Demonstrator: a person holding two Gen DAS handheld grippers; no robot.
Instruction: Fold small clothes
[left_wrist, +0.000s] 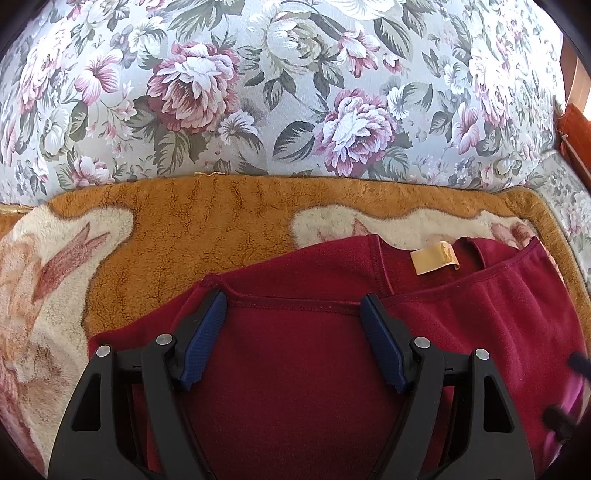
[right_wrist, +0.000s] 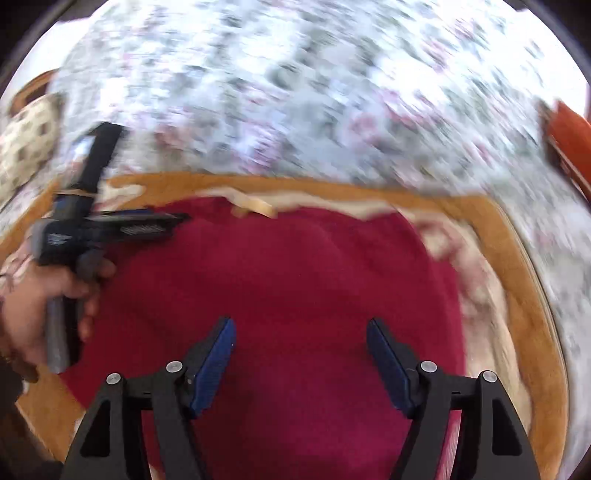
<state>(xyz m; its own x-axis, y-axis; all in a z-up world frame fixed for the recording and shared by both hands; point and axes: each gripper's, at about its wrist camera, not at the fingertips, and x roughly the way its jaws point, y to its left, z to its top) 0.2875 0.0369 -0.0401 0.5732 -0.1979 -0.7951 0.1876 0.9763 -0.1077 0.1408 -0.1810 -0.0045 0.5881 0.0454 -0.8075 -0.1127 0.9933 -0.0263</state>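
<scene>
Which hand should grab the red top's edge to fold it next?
Probably left. The left gripper is open with its fingertips right at a stitched hem of the dark red fleece top. The right gripper is open over plain fabric, its view motion-blurred.

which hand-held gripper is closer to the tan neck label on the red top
Left. The left hand-held gripper hovers open at the hem just below-left of the tan label. The right hand-held gripper is open over the red top, farther back from the label.
</scene>
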